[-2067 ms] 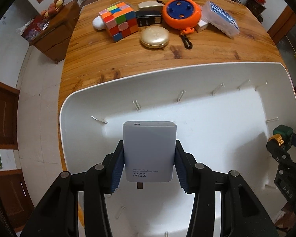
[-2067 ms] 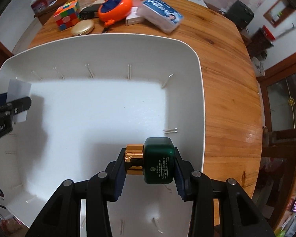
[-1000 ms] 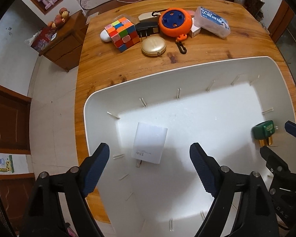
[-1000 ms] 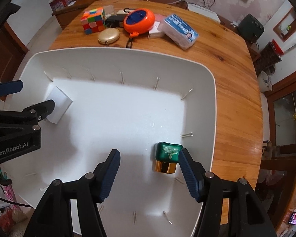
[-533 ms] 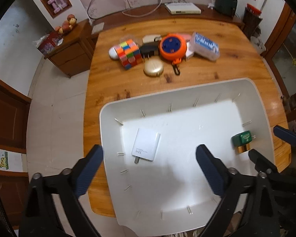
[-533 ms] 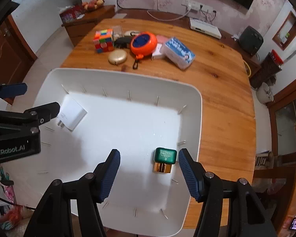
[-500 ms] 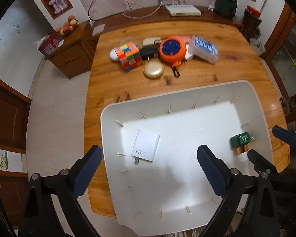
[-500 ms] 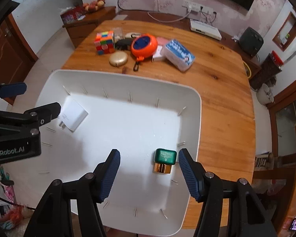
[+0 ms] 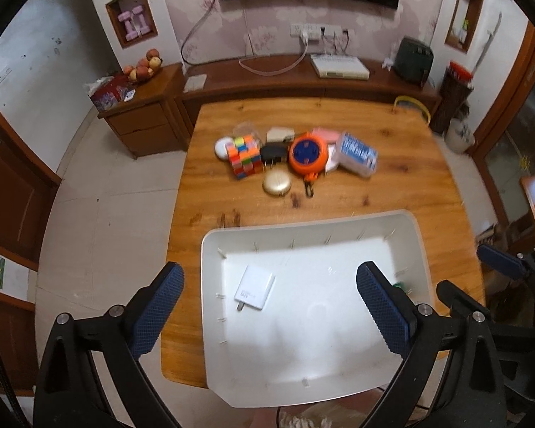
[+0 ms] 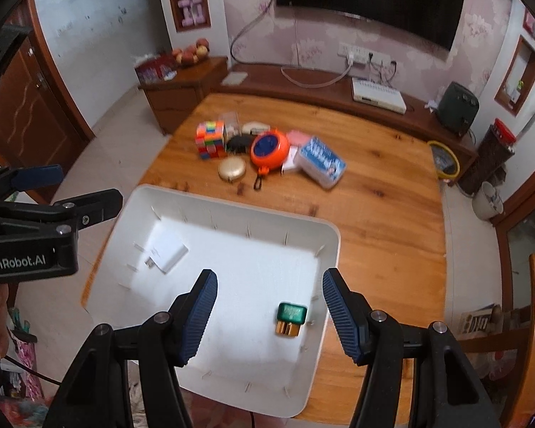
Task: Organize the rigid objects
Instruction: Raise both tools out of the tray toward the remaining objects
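Left gripper point(image 9: 267, 306) jaws wide, empty | right gripper point(image 10: 269, 315) jaws apart, empty | white charger point(image 9: 254, 287) and green bottle point(image 10: 291, 318) lie in white tray point(image 10: 333, 246), well apart | 2 sorted; cube point(image 9: 243, 156), orange reel point(image 9: 308, 154) wait on table point(image 9: 410, 185).

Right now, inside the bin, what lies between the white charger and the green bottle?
Nothing: in the right wrist view, only bare bin floor runs from the white charger to the green bottle.
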